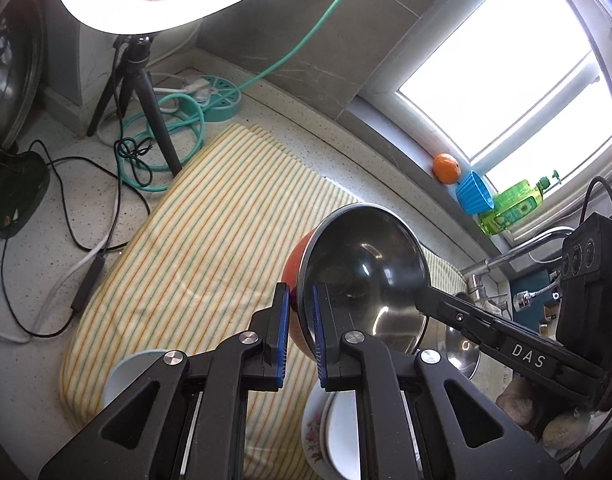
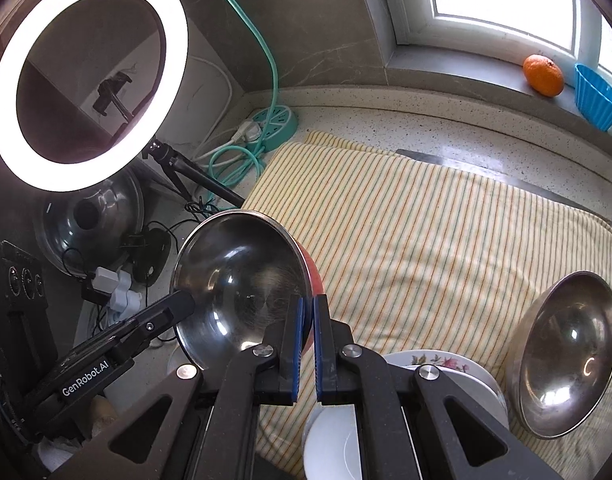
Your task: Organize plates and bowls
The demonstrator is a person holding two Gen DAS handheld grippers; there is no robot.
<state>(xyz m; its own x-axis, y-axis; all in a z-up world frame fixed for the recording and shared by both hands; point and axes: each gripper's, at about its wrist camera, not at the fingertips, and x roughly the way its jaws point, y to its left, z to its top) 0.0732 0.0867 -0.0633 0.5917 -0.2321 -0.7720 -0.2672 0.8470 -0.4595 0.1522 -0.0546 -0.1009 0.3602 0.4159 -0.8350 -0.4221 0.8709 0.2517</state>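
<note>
A steel bowl with a red outside (image 1: pixel 366 268) is held up above the striped cloth (image 1: pixel 209 232) by both grippers. My left gripper (image 1: pixel 299 330) is shut on its near rim. My right gripper (image 2: pixel 308 338) is shut on the opposite rim of the same bowl (image 2: pixel 241 280); it shows in the left wrist view (image 1: pixel 422 300) on the rim. The left gripper shows in the right wrist view (image 2: pixel 185 300). Below lie a floral plate (image 2: pixel 442 360) with white dishes (image 2: pixel 330 436), and a second steel bowl (image 2: pixel 566 356) tilted on the cloth (image 2: pixel 406 240).
A ring light (image 2: pixel 89 76) on a tripod (image 1: pixel 145 92), a teal power strip (image 1: pixel 217 98) and cables sit at the back left. A steel lid (image 2: pixel 93 220) leans at left. An orange (image 1: pixel 446 168), blue cup (image 1: pixel 474 194) and green bottle (image 1: pixel 514 208) stand on the sill. A faucet (image 1: pixel 518 252) is right.
</note>
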